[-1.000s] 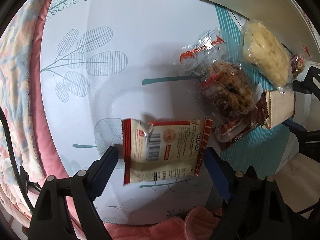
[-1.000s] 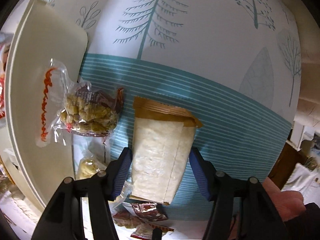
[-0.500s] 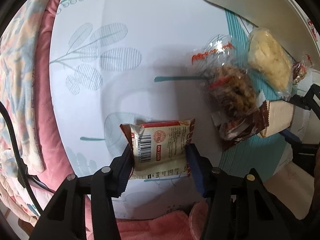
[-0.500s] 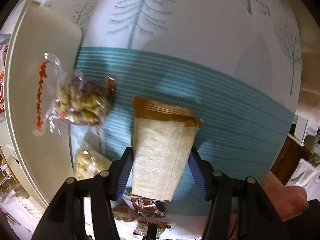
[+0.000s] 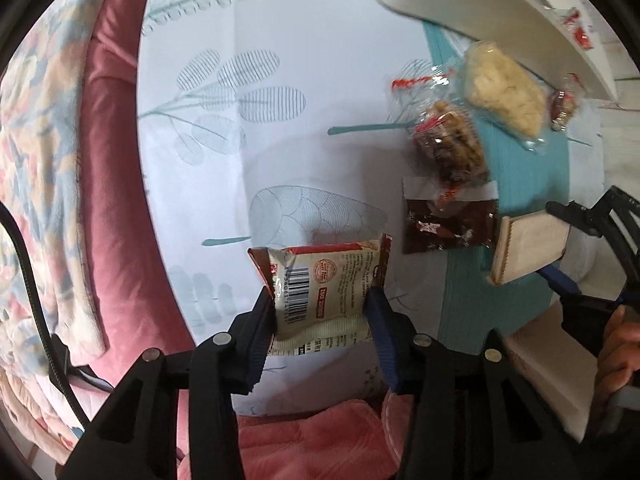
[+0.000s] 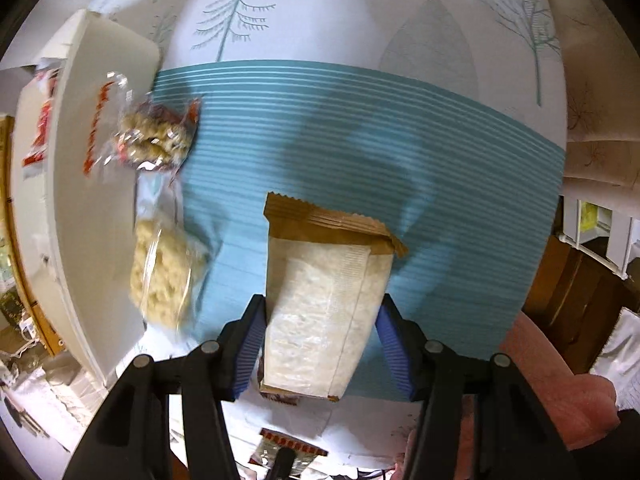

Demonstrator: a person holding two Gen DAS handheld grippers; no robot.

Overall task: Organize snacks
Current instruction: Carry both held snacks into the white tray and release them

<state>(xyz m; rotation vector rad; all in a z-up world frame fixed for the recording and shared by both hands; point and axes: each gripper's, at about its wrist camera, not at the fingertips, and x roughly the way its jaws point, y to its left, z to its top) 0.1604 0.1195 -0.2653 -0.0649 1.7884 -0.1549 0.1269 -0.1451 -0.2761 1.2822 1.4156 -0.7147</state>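
My left gripper (image 5: 320,303) has its jaws closing on a white and red snack packet with a barcode (image 5: 320,276), which it holds above the leaf-print tablecloth (image 5: 280,80). My right gripper (image 6: 322,309) is shut on a beige packet with a brown crimped end (image 6: 324,288), raised over the teal striped band (image 6: 440,140). That beige packet (image 5: 528,248) also shows at the right of the left wrist view. On the cloth lie a clear bag of brown snacks (image 5: 452,144) (image 6: 156,140), a pale yellow bag (image 5: 504,92) (image 6: 160,276) and a dark brown packet (image 5: 448,228).
A white tray (image 6: 80,160) (image 5: 460,4) sits beside the loose snacks, with a red packet (image 6: 40,132) beyond it. A small red-wrapped sweet (image 5: 562,106) lies near the tray. Pink cushions (image 5: 112,160) border the table's left side. A person's hand (image 5: 616,352) grips the right tool.
The left jaws went from wide open around the barcode packet to pressing it, then lifted it. The right gripper rose with the beige packet and shifted away from the clear bag.
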